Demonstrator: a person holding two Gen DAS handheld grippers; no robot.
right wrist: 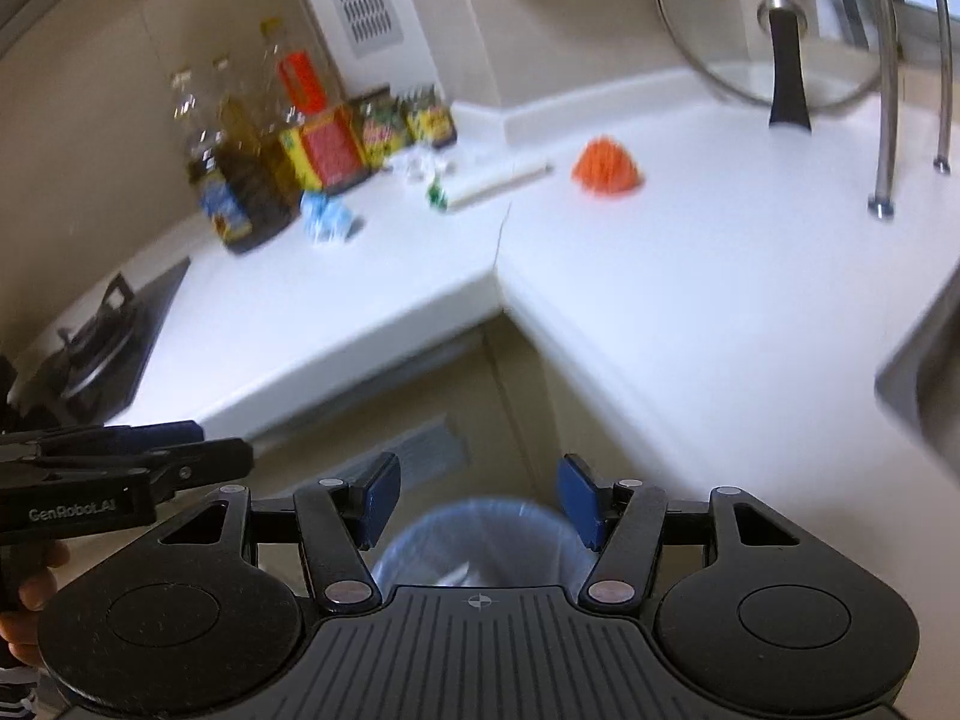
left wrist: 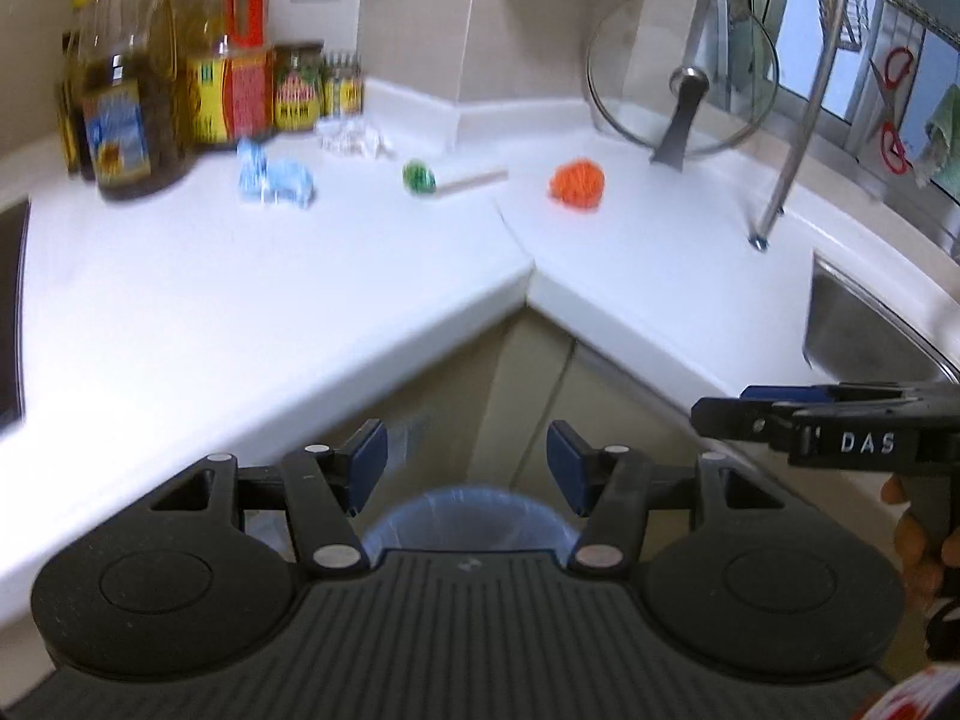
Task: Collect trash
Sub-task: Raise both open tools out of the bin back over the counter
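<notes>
Left wrist view: left gripper (left wrist: 467,468) at lower centre, jaws apart, holding nothing; bin (left wrist: 471,519) below it.
Trash left: blue wrapper (left wrist: 275,180), clear plastic (left wrist: 354,137), green-tipped stick (left wrist: 453,179), orange ball (left wrist: 577,183), all on the counter (left wrist: 300,276) in the upper half.
Right wrist view: right gripper (right wrist: 478,504) at lower centre, jaws apart, empty.
Stick axis: it lies flat, green end toward frame left, long axis rising rightward.
Progress: I judge collecting is unfinished.

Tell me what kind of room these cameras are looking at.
Most likely a home kitchen: a white L-shaped countertop carries cooking oil bottles, a steel sink sits at one end, and a gas hob at the other.
</notes>
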